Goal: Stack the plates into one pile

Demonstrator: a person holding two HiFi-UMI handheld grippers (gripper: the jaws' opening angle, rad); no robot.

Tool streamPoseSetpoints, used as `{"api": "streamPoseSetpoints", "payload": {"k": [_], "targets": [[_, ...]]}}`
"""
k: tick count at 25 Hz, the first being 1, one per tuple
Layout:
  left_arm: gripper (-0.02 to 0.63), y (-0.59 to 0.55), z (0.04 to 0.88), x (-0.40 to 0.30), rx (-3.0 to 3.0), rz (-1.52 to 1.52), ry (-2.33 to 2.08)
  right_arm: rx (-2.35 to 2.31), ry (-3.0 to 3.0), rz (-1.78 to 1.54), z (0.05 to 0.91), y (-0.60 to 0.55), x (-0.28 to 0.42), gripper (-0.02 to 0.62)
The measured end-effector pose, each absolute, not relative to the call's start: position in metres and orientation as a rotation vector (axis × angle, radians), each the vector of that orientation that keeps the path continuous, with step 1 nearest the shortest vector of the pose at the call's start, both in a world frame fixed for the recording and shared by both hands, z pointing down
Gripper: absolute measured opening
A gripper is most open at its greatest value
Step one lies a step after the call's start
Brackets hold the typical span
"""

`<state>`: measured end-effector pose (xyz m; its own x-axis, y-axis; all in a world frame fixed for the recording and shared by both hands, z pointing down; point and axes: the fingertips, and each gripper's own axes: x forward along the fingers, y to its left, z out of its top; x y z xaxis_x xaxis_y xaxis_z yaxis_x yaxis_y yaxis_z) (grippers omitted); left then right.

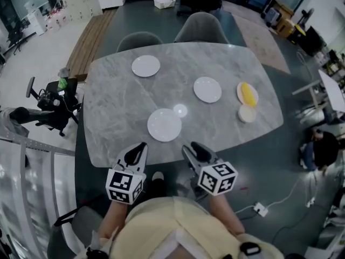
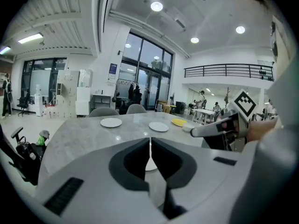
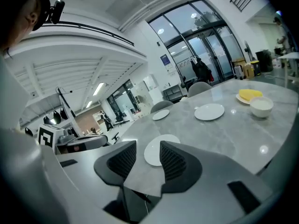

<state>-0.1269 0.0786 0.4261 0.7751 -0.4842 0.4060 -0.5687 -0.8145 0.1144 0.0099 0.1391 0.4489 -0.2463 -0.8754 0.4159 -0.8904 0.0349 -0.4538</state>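
Your left gripper (image 1: pixel 141 144) hangs over the near edge of the marble table (image 1: pixel 116 99), a little left of centre, and its jaws are pressed together with nothing between them; its own view shows the two dark pads meeting along a thin line. Your right gripper (image 1: pixel 190 146) sits just right of it at the same near edge, with its jaws spread wide and nothing gripped. Looking through the gap in its own view, you see only the tabletop and the nearest plate beyond the pads, not touching them. None of the plates are piled up; each lies flat and apart from the others. The nearest white plate (image 1: pixel 164 124) lies just beyond both grippers, close to the near edge and between their lines of aim. A second white plate (image 1: pixel 207 89) lies farther in and to the right, well apart from the first. A third white plate (image 1: pixel 146 66) lies at the far left of the table, near the two grey chairs (image 1: pixel 200 27) pushed in on the far side. Toward the right end there is a plate with yellow on it (image 1: pixel 247 94), and a small pale bowl (image 1: pixel 247 113) stands just beside it on the near side. Both of your grippers point away from you across the table and tip gently downward, with their marker cubes toward your body.
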Motion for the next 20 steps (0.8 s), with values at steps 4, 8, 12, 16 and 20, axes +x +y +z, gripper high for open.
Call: {"api": "streamPoseSetpoints", "payload": {"k": [4,8,12,16,20], "targets": [[0.005,0.062,0.437,-0.137,2.681,0.527,-0.834,1.856,-2.198,1.085,0.466,0.118,0.008,0.137],[0.004,0.044,0.449,-0.148,2.652,0.517,-0.832,1.857,-2.126,1.174,0.487,0.101,0.010,0.137],[0.005,0.029,0.463,-0.151,2.637,0.544,-0.887,1.864,-2.079,1.270,0.505,0.090,0.023,0.137],[0.005,0.023,0.469,-0.139,2.617,0.551,-0.937,1.818,-2.075,1.373,0.517,0.080,0.037,0.137],[0.005,0.016,0.478,-0.127,2.569,0.566,-1.045,1.680,-2.121,1.468,0.528,0.064,0.043,0.137]]}}
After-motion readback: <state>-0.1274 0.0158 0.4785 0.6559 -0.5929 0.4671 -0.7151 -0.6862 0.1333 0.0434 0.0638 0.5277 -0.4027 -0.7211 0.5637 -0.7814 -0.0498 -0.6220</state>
